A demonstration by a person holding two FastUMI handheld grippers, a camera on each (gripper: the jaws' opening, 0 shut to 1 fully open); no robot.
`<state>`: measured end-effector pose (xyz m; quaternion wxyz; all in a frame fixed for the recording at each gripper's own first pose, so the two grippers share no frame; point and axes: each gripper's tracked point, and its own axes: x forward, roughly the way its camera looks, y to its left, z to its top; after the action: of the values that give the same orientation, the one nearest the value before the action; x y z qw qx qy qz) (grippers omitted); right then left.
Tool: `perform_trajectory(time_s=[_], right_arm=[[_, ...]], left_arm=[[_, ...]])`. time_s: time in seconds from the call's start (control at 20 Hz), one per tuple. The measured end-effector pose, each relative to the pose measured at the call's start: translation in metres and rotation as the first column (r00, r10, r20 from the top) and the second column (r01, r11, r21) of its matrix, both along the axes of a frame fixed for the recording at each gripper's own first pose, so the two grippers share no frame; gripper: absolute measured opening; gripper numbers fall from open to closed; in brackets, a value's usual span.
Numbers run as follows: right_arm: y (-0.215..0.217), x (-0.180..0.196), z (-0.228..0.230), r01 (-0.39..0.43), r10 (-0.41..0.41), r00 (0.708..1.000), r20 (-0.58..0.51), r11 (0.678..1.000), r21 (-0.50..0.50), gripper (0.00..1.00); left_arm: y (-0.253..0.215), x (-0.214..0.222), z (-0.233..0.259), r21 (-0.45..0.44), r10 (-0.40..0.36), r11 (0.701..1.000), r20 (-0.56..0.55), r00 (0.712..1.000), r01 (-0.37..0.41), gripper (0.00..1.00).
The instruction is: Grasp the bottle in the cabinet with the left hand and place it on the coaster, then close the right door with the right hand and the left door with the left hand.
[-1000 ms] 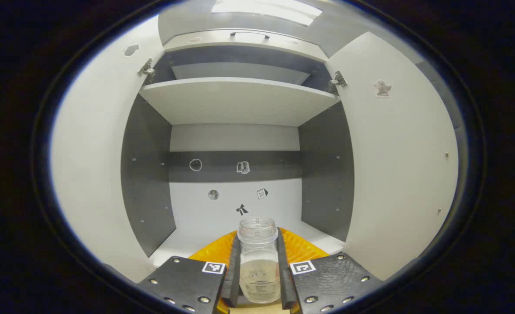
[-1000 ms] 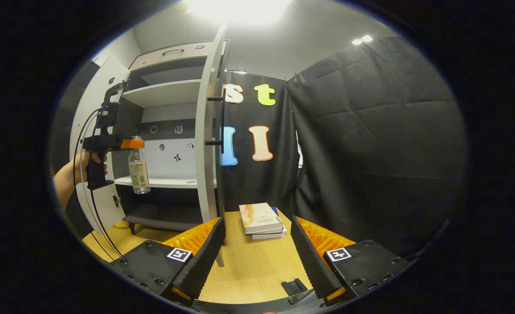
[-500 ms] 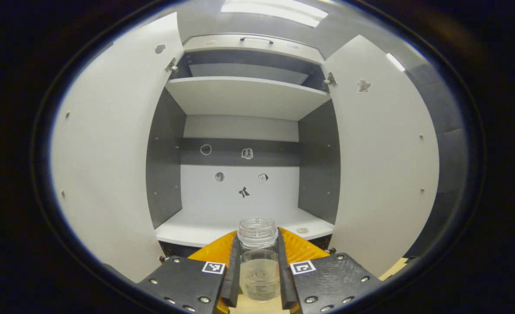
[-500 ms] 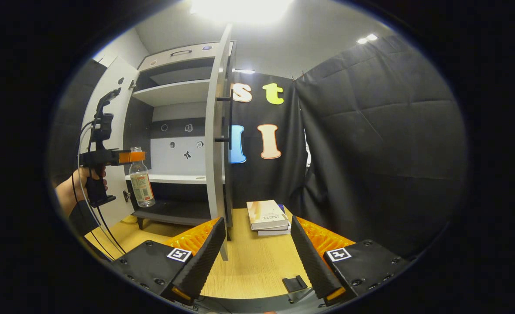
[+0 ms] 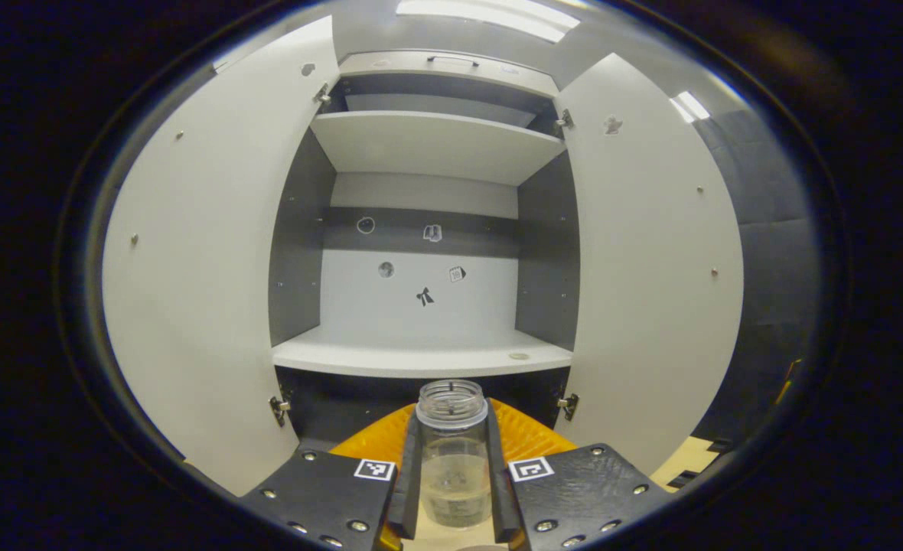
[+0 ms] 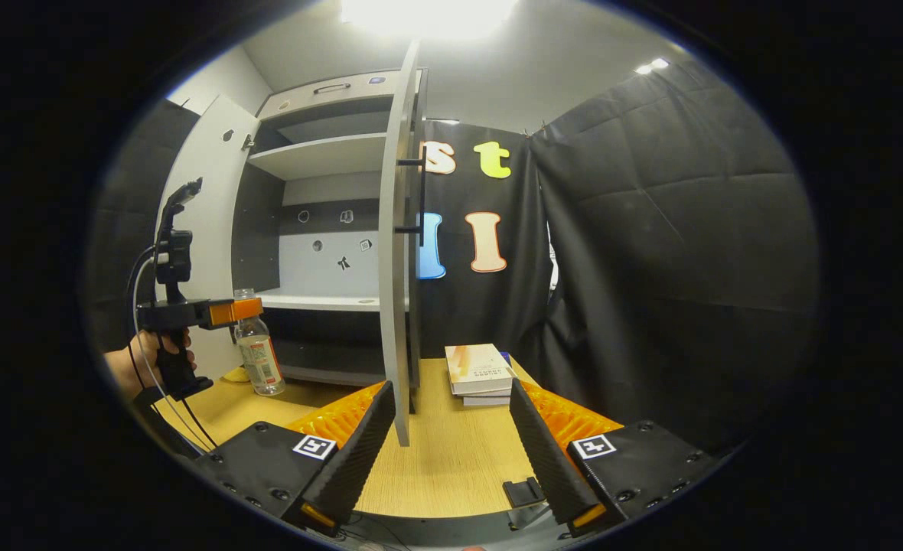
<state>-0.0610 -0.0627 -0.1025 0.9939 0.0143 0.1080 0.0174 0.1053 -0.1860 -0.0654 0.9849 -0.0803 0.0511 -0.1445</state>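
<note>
Bottle point(image 5: 453, 459) is clamped in your left gripper point(image 5: 451, 490), now clear of the cabinet point(image 5: 421, 360) shelf and lowered toward the table point(image 6: 444, 459), so placing comes next. Your right gripper point(image 6: 451, 451) waits with fingers apart beside the right door point(image 6: 399, 306).

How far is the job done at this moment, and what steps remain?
Done: the bottle is out of the cabinet, clamped in the left gripper. In hand: carrying it down over the table; a coaster cannot be made out. Left: setting it down, then closing the right door with the open right gripper and the left door.
</note>
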Motion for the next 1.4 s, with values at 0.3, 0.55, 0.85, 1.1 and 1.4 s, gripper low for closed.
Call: perform_trajectory(time_s=[0.3, 0.55, 0.85, 1.1, 1.4], right_arm=[[0.007, -0.002, -0.011, -0.009, 0.009, 1.0, -0.005, 1.0, -0.007, 0.96], [0.014, -0.004, -0.02, -0.014, 0.014, 1.0, -0.022, 1.0, -0.007, 0.96], [0.016, -0.007, -0.024, -0.025, 0.024, 0.999, -0.037, 0.999, -0.032, 0.96], [0.014, -0.007, -0.027, -0.025, 0.022, 0.998, -0.055, 0.998, -0.05, 0.96], [0.015, -0.006, -0.032, -0.038, 0.032, 0.996, -0.078, 0.996, -0.079, 0.96]], left_arm=[[-0.007, -0.023, -0.047, -0.018, -0.018, 1.0, -0.037, 0.999, 0.017, 0.39], [-0.015, -0.04, -0.078, -0.002, -0.044, 0.999, -0.064, 0.997, 0.044, 0.39], [-0.032, -0.054, -0.112, 0.006, -0.073, 0.997, -0.103, 0.992, 0.074, 0.39], [-0.045, -0.063, -0.134, 0.026, -0.092, 0.995, -0.116, 0.989, 0.096, 0.39], [-0.055, -0.072, -0.165, 0.043, -0.098, 0.994, -0.149, 0.984, 0.105, 0.39]])
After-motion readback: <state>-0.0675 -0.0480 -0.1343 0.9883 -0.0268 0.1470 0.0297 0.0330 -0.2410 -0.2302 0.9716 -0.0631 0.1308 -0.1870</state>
